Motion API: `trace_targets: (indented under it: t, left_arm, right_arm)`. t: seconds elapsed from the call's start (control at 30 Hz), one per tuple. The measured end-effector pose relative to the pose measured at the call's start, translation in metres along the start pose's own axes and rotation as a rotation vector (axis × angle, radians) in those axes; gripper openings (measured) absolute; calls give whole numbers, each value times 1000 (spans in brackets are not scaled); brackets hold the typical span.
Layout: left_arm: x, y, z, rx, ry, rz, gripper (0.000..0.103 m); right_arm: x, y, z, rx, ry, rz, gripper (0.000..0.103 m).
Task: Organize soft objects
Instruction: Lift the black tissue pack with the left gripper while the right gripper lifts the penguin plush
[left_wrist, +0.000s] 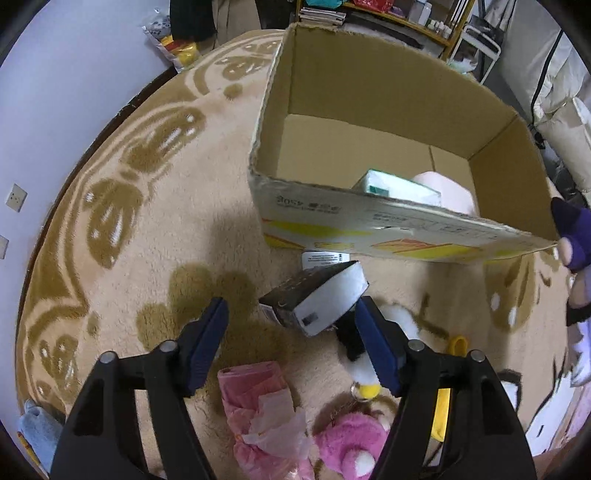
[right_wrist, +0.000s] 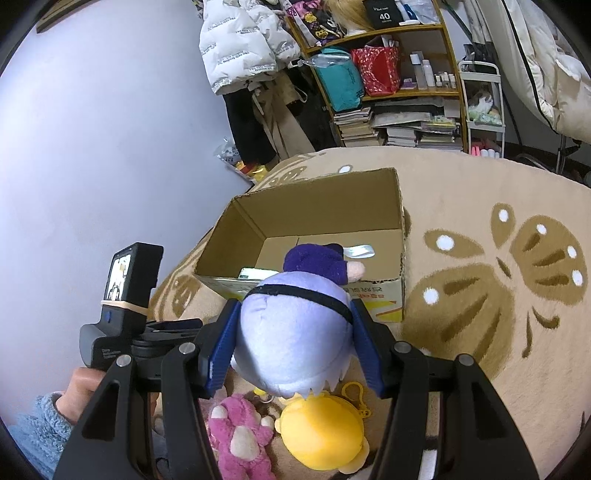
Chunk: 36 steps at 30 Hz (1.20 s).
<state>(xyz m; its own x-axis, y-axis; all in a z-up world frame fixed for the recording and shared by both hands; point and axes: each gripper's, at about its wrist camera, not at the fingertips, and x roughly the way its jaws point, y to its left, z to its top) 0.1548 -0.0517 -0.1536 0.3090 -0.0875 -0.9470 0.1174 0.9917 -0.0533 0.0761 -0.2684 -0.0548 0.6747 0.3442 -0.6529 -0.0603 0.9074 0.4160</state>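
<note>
My right gripper (right_wrist: 293, 339) is shut on a lavender plush doll with a purple hat (right_wrist: 295, 332) and holds it above the rug, just in front of the open cardboard box (right_wrist: 391, 206). The doll's edge shows at the right of the left wrist view (left_wrist: 574, 240). My left gripper (left_wrist: 291, 332) is open and empty over the rug, near a black and white carton (left_wrist: 317, 299) in front of the box (left_wrist: 369, 74). A pink plush (left_wrist: 351, 443) (right_wrist: 240, 439), a yellow plush (right_wrist: 321, 432) and a black and white plush (left_wrist: 351, 339) lie below.
The box holds a green and white pack (left_wrist: 399, 186) and a pink item (left_wrist: 447, 192). A pink plastic bag (left_wrist: 262, 406) lies on the patterned beige rug (left_wrist: 147, 221). A crowded shelf (right_wrist: 399, 92), hanging coats (right_wrist: 251, 48) and a wall (right_wrist: 110, 147) stand behind.
</note>
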Motion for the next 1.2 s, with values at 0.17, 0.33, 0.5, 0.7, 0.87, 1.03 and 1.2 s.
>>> trace_targets:
  t: [0.17,0.33,0.5,0.7,0.87,1.03,1.2]
  left_arm:
    - [18,1,-2,-11,72,-16,28]
    - [10,0,-2,5,30,-18,25]
    - [6,-1,-2,22,19,-34,27]
    - [9,2,4,6,32,-24,57]
    - [6,-1,9,13,-7,-9,58]
    - [13,-4,11,23,-4,3,58]
    - [15,-6,15,-3,-16,-10,58]
  right_arm:
    - [2,-1,0,6,2,-1,62]
    - [4,-2,0,1,1,-4,62]
    - [5,-1,0,0,9,-7,62]
    - [8,-2,-2,-1,18,-3,62]
    - [11,-4,-3,1,26,-3,62]
    - [12,-5,-2,8,26,-2,62]
    - [15,-7,-2,12,33,-3,62]
